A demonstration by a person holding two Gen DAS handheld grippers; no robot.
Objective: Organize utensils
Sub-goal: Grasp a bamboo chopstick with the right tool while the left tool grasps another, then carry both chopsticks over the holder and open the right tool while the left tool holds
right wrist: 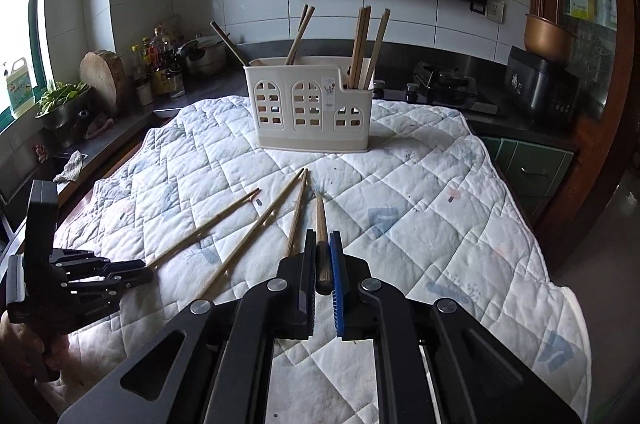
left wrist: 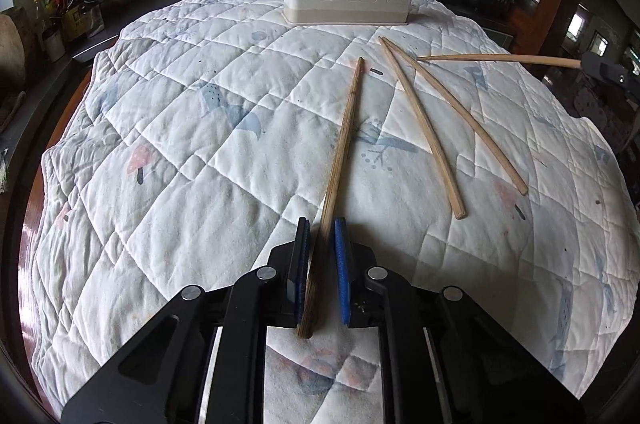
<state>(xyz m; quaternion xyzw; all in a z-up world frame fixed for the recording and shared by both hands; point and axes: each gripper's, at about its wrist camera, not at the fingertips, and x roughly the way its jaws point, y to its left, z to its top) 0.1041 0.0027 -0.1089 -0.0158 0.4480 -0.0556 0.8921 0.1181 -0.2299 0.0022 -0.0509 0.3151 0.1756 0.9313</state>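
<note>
A: Pinching a brown wooden chopstick (left wrist: 340, 160) near its thick end, the left gripper (left wrist: 322, 230) keeps the tip on the quilt (left wrist: 180, 152).

B: The right gripper (right wrist: 322, 244) clamps another chopstick (right wrist: 321, 220); open quilt lies before the holder (right wrist: 308, 104).

Left gripper (left wrist: 322, 224): I have it pitched steeply down at the quilted cloth (left wrist: 180, 152), near its front edge.
Left jaws: nearly together, pads pressed on the thick end of a chopstick (left wrist: 340, 152) whose tip rests on the cloth.
Left gripper from the other camera: its black linkage (right wrist: 100, 272) sits low by the cloth's left edge; a bit of hand shows below the body.
Right gripper (right wrist: 322, 244): I hold it above the cloth, tilted down less steeply than the left.
Right jaws: clamped fully on a dark-ended chopstick (right wrist: 321, 224) that juts forward, clear of the cloth.
</note>
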